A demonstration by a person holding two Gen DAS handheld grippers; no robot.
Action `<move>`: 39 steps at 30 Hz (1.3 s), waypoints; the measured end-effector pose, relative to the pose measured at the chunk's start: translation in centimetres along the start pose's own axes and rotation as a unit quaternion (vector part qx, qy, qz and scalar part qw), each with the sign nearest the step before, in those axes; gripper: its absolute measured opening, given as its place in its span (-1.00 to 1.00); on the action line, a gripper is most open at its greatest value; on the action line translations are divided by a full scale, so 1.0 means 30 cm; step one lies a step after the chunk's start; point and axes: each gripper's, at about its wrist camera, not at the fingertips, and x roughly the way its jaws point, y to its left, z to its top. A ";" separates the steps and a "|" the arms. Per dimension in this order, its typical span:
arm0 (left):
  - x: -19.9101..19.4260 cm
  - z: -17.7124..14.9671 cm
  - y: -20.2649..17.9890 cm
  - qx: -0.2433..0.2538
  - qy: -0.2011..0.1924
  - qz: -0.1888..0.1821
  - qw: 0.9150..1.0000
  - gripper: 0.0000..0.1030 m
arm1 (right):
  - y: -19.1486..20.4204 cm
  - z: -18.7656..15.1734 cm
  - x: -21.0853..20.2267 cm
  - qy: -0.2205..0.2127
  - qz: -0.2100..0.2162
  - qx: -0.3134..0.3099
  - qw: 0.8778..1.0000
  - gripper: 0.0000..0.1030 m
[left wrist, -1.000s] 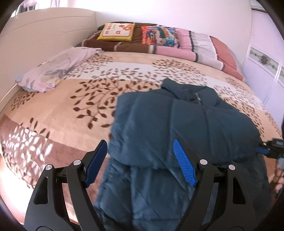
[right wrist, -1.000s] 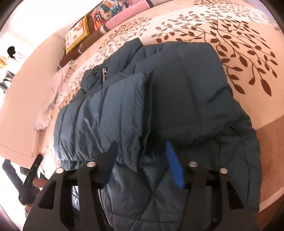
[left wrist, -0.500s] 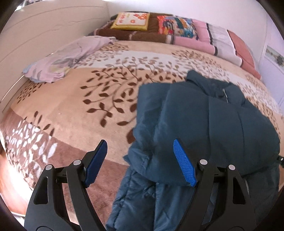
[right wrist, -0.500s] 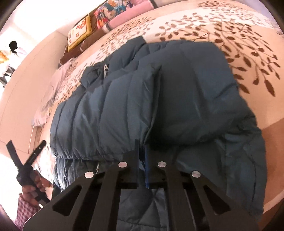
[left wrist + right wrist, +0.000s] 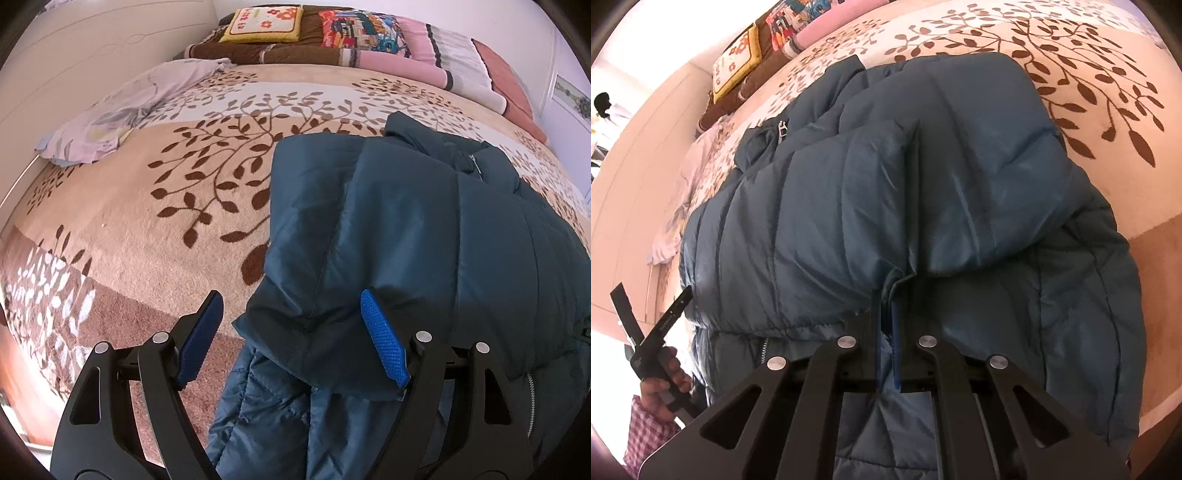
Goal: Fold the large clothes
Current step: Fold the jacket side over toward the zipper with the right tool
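We see the bed (image 5: 155, 206) with its leaf-patterned blanket, and on its near part lies the teal puffer jacket (image 5: 424, 236), sleeves folded over its front. Our left gripper (image 5: 291, 332) hovers at the jacket's left edge, jaws spread wide. Our right gripper (image 5: 886, 332) has just closed, jaws pinching the jacket's near fabric.

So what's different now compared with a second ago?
The right gripper has just closed its fingers on a pinch of the blue jacket near its lower hem. The left gripper slid toward the jacket's left edge, fingers open. The jacket stays folded on the bed.
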 end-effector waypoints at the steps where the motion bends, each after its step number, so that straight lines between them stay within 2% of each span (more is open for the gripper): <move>1: 0.001 -0.001 -0.001 -0.001 0.000 0.001 1.000 0.48 | -0.003 -0.001 0.000 0.001 -0.001 0.001 1.000 -0.89; 13: -0.046 -0.006 0.001 -0.002 -0.007 0.000 1.000 0.48 | 0.051 -0.005 -0.051 -0.010 -0.023 -0.028 0.999 -0.72; 26: -0.221 -0.045 0.003 0.007 -0.037 -0.024 0.999 0.48 | 0.092 -0.143 -0.276 -0.074 -0.059 -0.129 0.987 -0.68; 33: -0.337 -0.104 0.018 0.020 -0.047 -0.021 0.998 0.48 | 0.027 -0.246 -0.394 -0.094 -0.064 -0.153 0.982 -0.56; 39: -0.417 -0.159 0.016 0.033 -0.052 -0.020 0.998 0.48 | -0.062 -0.316 -0.468 -0.100 -0.068 -0.134 0.984 -0.48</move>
